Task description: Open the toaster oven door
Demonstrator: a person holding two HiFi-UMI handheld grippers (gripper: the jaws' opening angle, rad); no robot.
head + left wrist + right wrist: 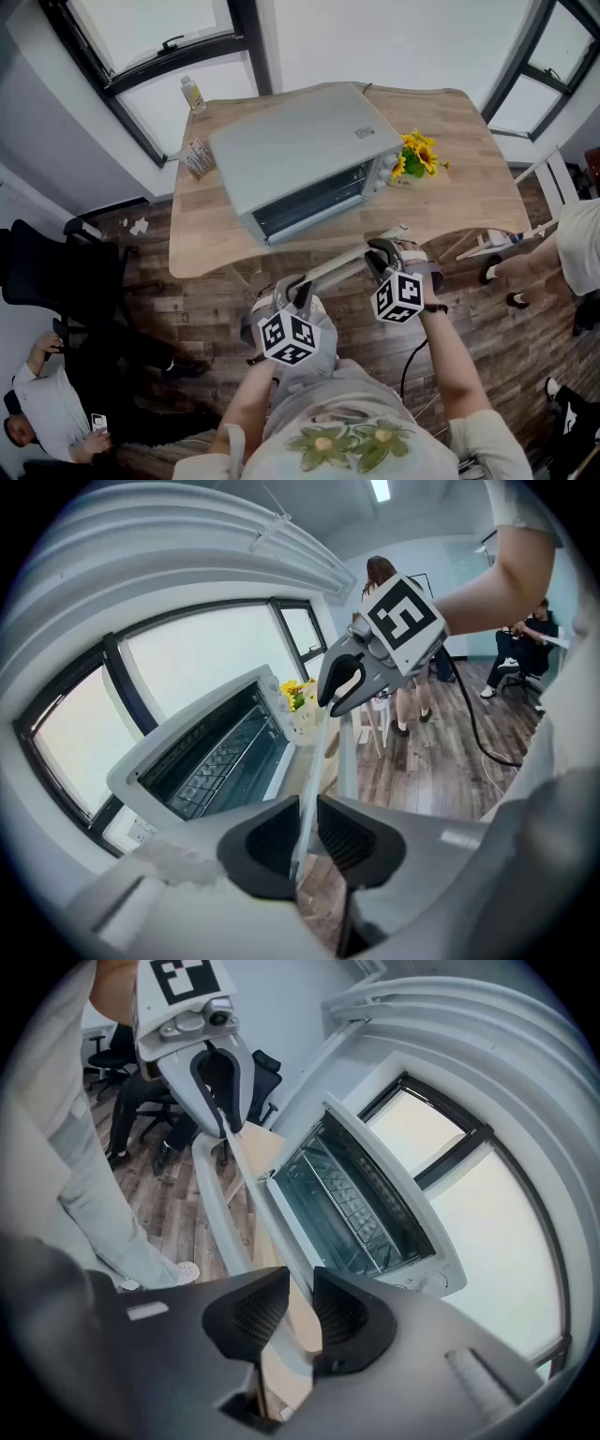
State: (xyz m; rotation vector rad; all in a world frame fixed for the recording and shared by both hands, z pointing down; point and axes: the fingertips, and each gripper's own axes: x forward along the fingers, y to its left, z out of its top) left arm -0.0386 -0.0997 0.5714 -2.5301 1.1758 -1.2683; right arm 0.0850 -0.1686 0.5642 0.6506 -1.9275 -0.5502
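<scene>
Metal door handle (339, 266) at toaster oven's (300, 150) six o'clock, likely rigid, slick; left hand-held gripper (300, 283) and right hand-held gripper (380, 253) clamp its ends.

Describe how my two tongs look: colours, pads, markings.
The left tongs and right tongs have grey bodies and black ribbed pads. Each carries a cube with black-and-white square markers. The shirt is pale with a flower print.

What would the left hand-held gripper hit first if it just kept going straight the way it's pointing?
The open oven door: its edge sits between the left hand-held gripper's jaws. Further along that edge, probably the right hand-held gripper.
</scene>
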